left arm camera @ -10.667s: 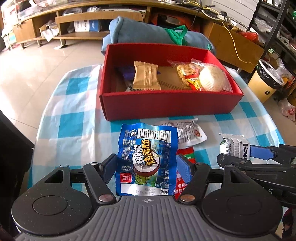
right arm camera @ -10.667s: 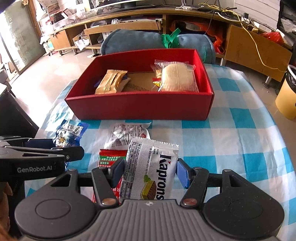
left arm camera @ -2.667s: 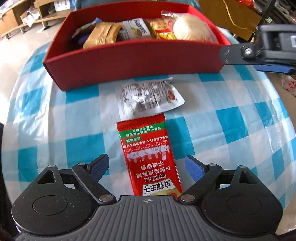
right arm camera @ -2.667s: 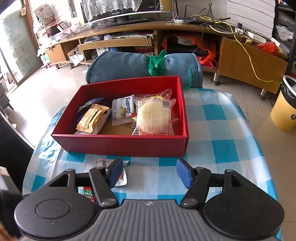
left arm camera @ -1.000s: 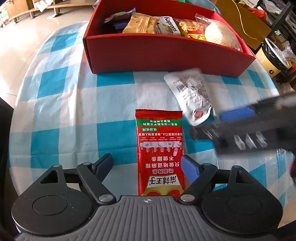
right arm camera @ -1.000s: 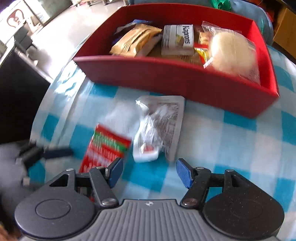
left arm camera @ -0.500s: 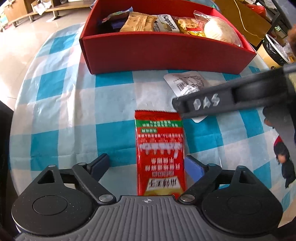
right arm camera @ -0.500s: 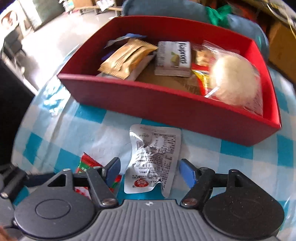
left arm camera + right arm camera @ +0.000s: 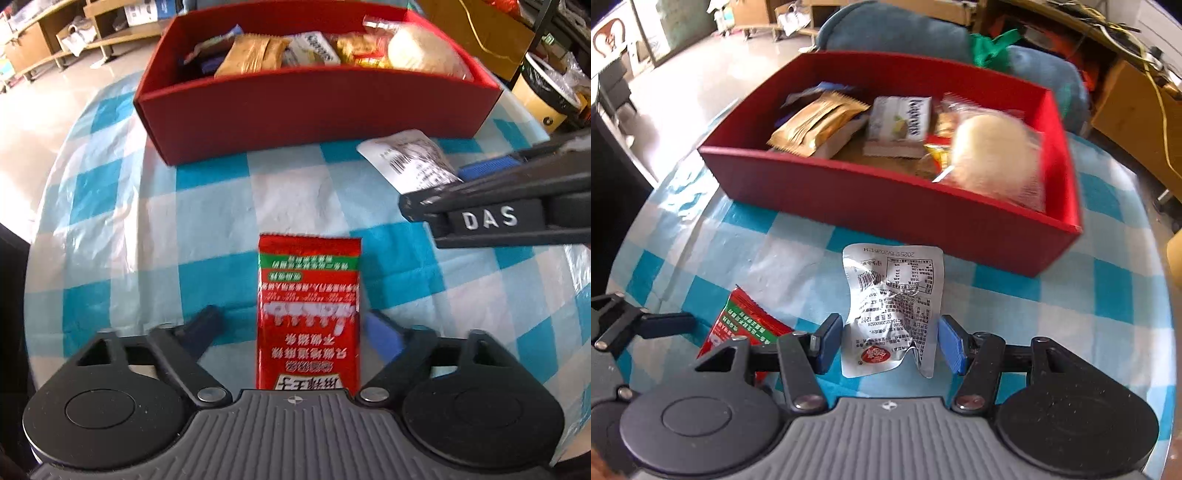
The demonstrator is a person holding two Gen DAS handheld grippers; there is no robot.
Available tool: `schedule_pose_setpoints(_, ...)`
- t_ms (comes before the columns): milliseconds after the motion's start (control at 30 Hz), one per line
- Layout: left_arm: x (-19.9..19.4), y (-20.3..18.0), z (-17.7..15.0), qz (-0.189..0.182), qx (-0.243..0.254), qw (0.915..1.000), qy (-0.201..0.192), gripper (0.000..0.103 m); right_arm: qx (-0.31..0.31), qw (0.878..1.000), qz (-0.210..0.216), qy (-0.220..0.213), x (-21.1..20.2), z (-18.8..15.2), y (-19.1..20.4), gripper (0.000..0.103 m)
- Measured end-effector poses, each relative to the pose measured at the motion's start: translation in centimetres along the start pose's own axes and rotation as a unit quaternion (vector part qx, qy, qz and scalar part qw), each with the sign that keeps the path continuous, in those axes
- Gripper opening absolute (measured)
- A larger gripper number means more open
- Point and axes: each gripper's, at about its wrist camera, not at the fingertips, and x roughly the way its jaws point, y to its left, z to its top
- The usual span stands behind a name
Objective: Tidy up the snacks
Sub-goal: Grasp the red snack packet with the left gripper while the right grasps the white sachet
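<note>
A red snack packet (image 9: 308,314) lies flat on the checked tablecloth between the open jaws of my left gripper (image 9: 295,328), with gaps on both sides. A silver foil packet (image 9: 892,306) lies between the open jaws of my right gripper (image 9: 890,341), close to the blue pads but apart from them. The red box (image 9: 886,192) stands behind both and holds a gold packet (image 9: 816,123), a Kaprons wafer (image 9: 901,123) and a wrapped round bun (image 9: 991,155). The right gripper shows from the side in the left wrist view (image 9: 491,214), over the silver packet (image 9: 410,162).
The round table's blue and white checked cloth (image 9: 1108,295) drops off at left and right. A rolled blue cushion (image 9: 923,33) lies behind the box. A yellow bin (image 9: 543,99) stands on the floor to the right. Wooden shelves line the back wall.
My right gripper has come down and forward around the silver packet, and its jaws have narrowed. My left gripper has moved slightly forward over the red packet. Both packets lie where they were.
</note>
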Motion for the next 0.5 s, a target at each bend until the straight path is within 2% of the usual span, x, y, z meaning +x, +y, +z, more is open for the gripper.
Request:
schedule_pose_setpoints(133,-0.2,-0.9,0.0,0.004,0.004,1.0,-0.002,0.072,0.014,1.0,0.008,-0.009,-0.8,-0.4,-0.6,0.052)
schedule_pose_setpoints(167,-0.4,-0.9,0.0,0.002,0.005,1.0,-0.003,0.065,0.015,1.0,0.009,-0.011,-1.0,-0.5,-0.7,0.052)
schedule_pose_setpoints(500,-0.9,0.2,0.4,-0.007,-0.022,0.9997,-0.001,0.061,0.022,0.999,0.012,-0.027,-2.2,-1.0,-1.5,0.052)
